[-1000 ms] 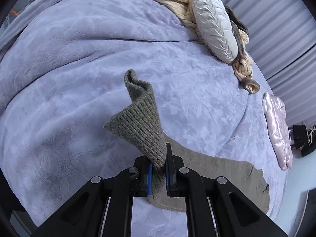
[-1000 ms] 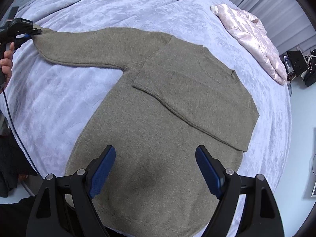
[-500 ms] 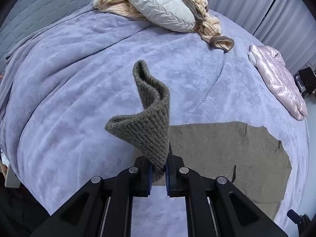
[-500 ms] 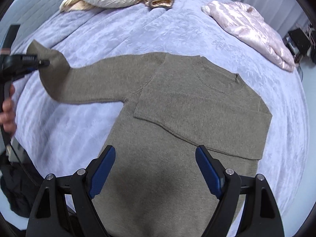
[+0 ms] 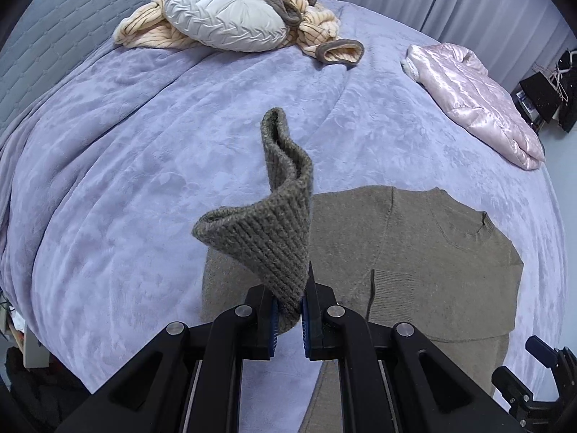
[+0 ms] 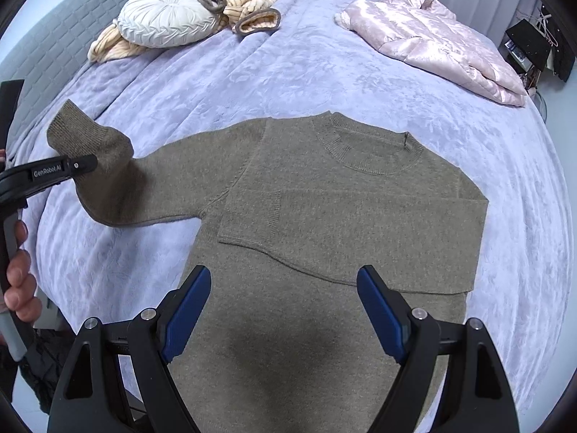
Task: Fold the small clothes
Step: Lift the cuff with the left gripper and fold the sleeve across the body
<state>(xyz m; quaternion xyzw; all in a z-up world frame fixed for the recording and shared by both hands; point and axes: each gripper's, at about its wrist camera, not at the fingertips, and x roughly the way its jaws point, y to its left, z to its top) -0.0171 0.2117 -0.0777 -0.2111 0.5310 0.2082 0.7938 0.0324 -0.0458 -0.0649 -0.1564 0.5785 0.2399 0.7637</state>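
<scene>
The left tool (image 5: 288,312), pinching the sleeve cuff (image 5: 268,241), has lifted it toward three o'clock over the sweater (image 6: 324,216); lay it flat across the chest (right tool (image 6: 285,310) spread, empty).

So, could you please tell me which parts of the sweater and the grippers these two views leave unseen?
- Sweater hem: cut off at the bottom edge of the right wrist view, behind the right gripper.
- Held sleeve cuff: its pinched part is hidden by the left gripper jaws in the left wrist view.
- Person's hand: cut off by the left edge of the right wrist view.
</scene>
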